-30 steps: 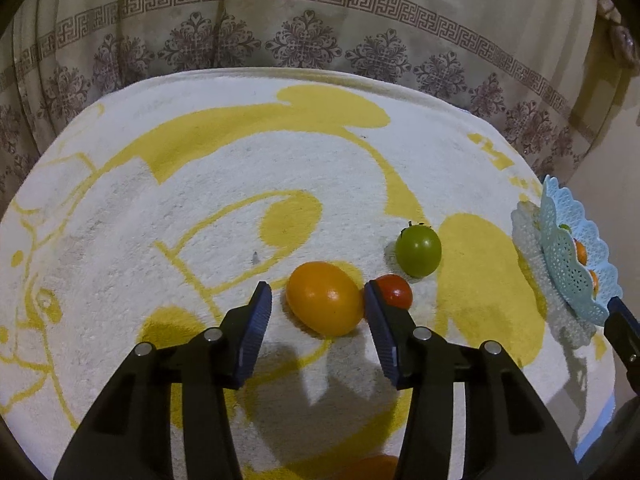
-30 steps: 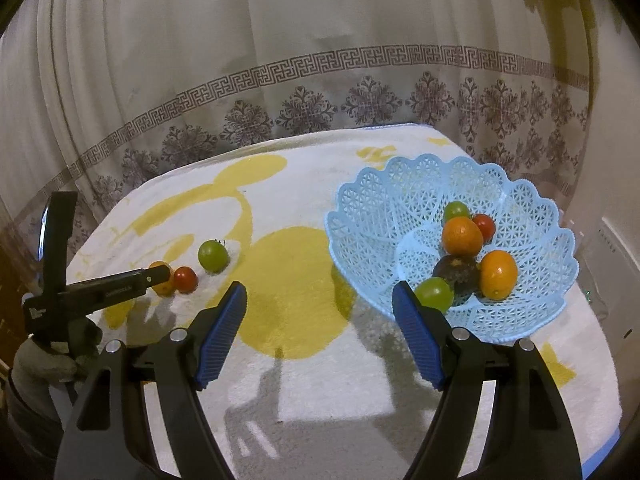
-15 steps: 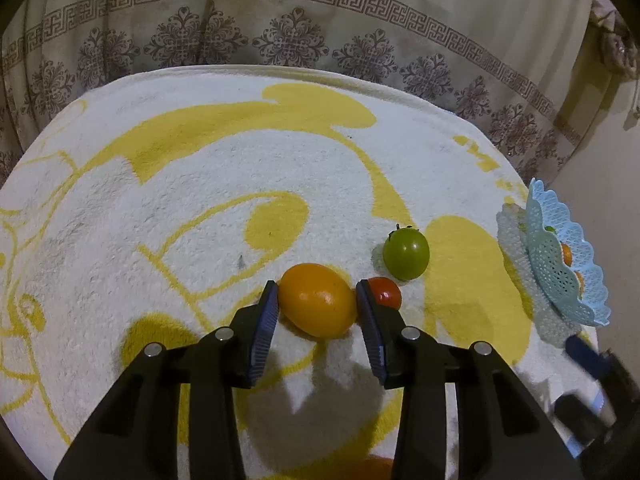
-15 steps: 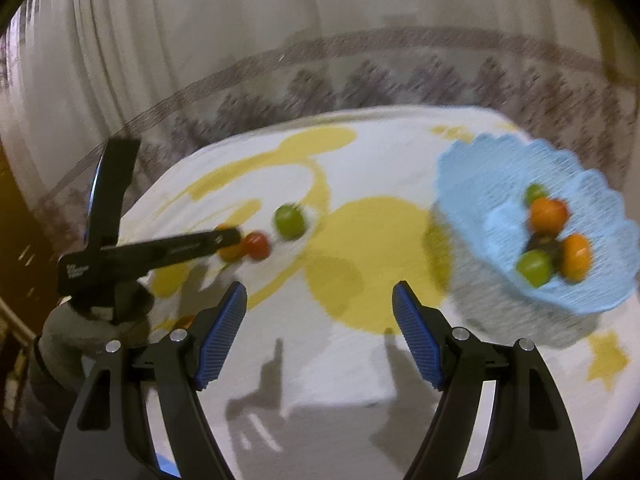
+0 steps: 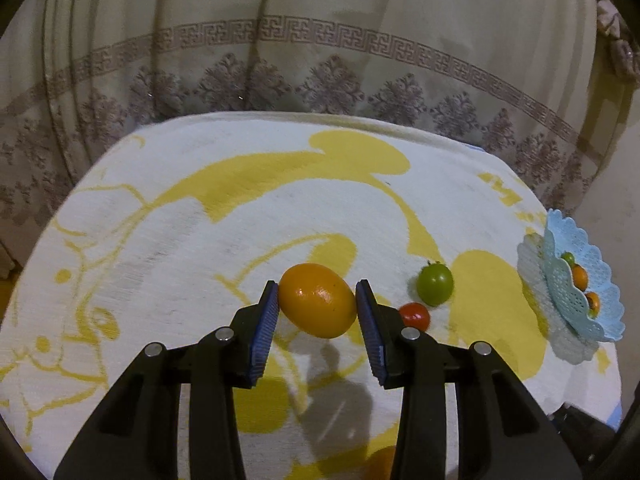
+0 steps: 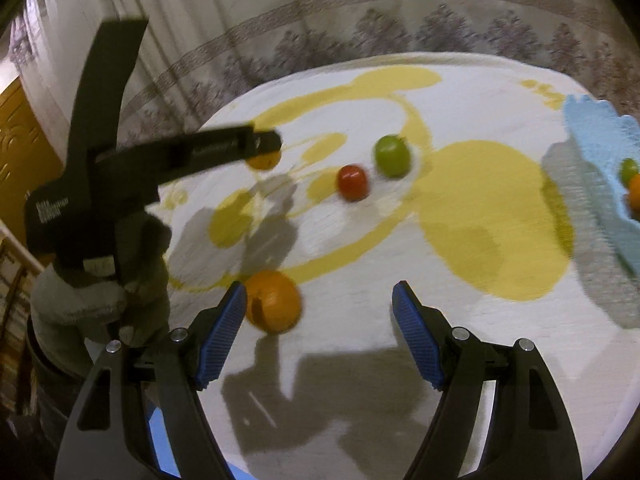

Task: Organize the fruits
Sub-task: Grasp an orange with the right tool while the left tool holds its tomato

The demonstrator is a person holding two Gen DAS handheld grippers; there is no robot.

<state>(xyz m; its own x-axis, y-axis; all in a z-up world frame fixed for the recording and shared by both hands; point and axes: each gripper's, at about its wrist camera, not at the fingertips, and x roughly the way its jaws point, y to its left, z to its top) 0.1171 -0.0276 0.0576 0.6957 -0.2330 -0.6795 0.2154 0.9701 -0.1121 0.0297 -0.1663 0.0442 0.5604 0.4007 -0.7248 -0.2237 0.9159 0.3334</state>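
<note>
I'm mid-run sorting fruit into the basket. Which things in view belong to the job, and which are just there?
Job:
- orange fruit, clamped in the left gripper
- round orange beside the open right gripper
- red tomato
- green tomato
- blue basket, already holding fruit

Just there:
- yellow-patterned cloth
- curtain

Orange oval fruit [image 5: 318,300], green tomato [image 5: 435,283], small red tomato [image 5: 414,315], pale blue lattice basket [image 5: 568,300], white cloth with yellow cartoon shapes [image 5: 200,220], beige curtain with brownish key-pattern and floral borders [image 5: 320,40], black grippers with blue ribbed pads [image 5: 266,326]
</note>
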